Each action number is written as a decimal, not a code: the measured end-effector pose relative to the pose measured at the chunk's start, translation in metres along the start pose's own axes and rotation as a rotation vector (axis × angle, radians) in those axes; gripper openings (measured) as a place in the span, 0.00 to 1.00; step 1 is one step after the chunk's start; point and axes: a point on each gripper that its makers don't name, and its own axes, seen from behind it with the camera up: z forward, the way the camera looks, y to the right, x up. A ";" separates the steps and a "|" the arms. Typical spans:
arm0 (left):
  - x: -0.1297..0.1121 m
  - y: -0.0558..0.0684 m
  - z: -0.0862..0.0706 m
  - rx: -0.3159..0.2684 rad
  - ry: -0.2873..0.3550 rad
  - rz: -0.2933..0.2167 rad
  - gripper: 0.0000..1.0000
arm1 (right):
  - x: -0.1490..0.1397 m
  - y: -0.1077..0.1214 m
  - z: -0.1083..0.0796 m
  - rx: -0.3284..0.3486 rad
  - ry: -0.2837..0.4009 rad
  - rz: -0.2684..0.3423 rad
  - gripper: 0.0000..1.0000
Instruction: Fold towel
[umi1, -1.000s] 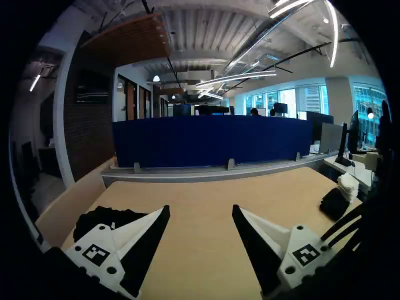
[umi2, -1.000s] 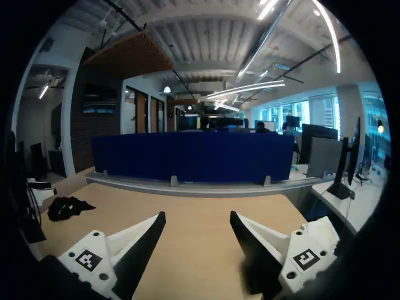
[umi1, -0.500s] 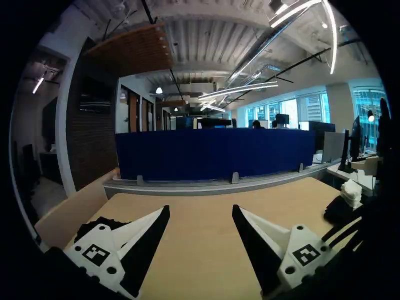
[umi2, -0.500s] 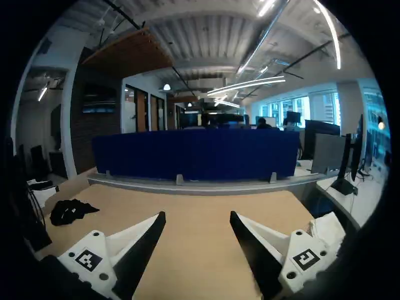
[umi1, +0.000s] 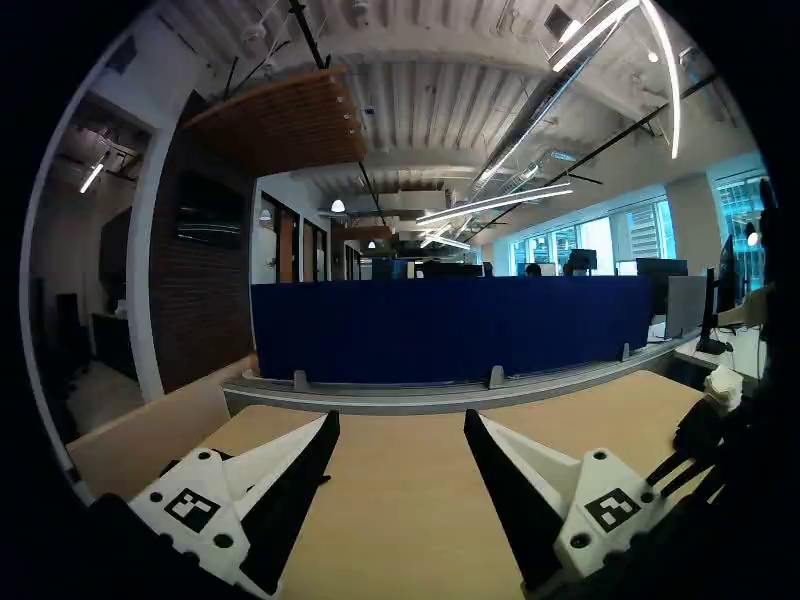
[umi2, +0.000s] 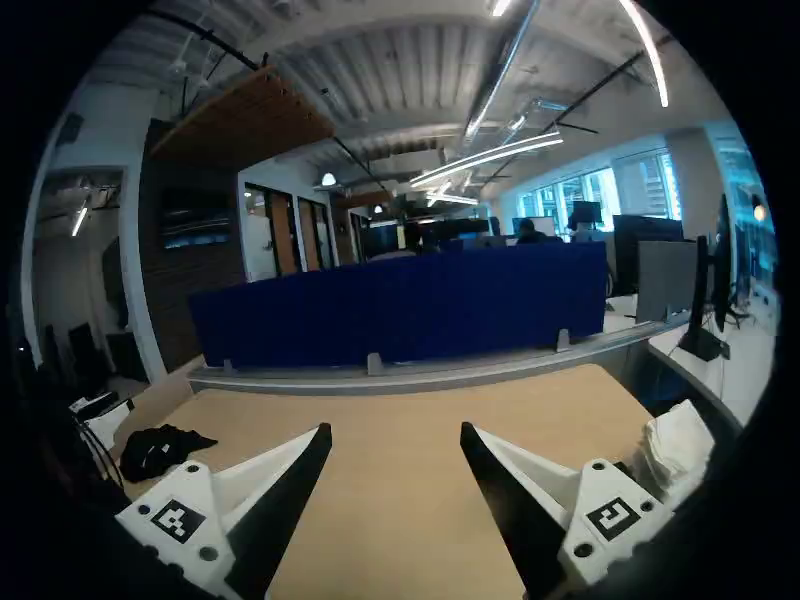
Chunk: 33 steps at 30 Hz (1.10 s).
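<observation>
I'm looking across a pale wooden desk (umi1: 400, 500) to a deep blue partition (umi1: 450, 325) running along its far edge, with a grey rail (umi1: 430, 397) at its foot. Overhead there's a ribbed white ceiling (umi1: 440, 90) with exposed pipes, and long thin light strips (umi1: 490, 200) glowing. A slatted wooden panel (umi1: 280, 120) hangs up on my left, above a dark brick wall (umi1: 205, 310) and a pale pillar (umi1: 150, 290). Off to my right, bright windows (umi2: 590, 195) and monitors (umi2: 665, 280) on neighbouring desks.

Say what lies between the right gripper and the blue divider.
Bare wooden tabletop, then the grey rail at the foot of the divider, in the right gripper view.
</observation>
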 end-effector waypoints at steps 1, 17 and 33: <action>-0.003 0.000 0.001 -0.001 0.001 0.000 0.92 | 0.001 -0.001 0.002 0.002 0.002 0.000 1.00; -0.084 -0.011 0.004 0.003 0.019 -0.004 0.92 | -0.019 -0.015 0.025 0.002 0.010 -0.035 1.00; -0.146 -0.026 0.010 0.023 0.032 -0.081 0.92 | -0.053 -0.033 0.051 0.025 0.005 -0.092 1.00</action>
